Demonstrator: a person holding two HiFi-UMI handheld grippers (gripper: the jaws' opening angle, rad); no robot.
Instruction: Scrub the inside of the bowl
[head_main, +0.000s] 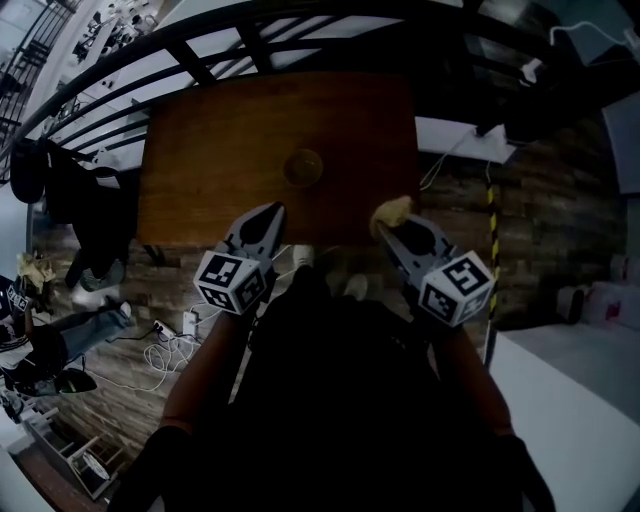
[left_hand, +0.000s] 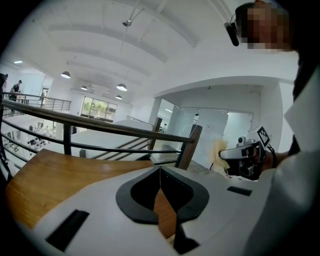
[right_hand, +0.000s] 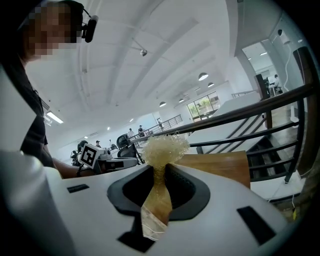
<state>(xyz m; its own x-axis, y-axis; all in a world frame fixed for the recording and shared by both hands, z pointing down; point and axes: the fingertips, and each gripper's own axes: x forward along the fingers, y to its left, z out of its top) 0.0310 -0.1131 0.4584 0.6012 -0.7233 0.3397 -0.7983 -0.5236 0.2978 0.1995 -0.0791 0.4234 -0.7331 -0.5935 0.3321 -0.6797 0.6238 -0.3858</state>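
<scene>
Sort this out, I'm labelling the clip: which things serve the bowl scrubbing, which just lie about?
For the job: bowl on the table; yellow scrubber pinched in the right gripper; left gripper, shut and empty.
Just about: cables on the floor; railing; dark clothes.

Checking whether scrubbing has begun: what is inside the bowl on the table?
No tool is inside the bowl; the mesh scrubber is clamped in the right gripper, at the near edge of the table. The bowl's bottom is too small and dim to show any residue.
</scene>
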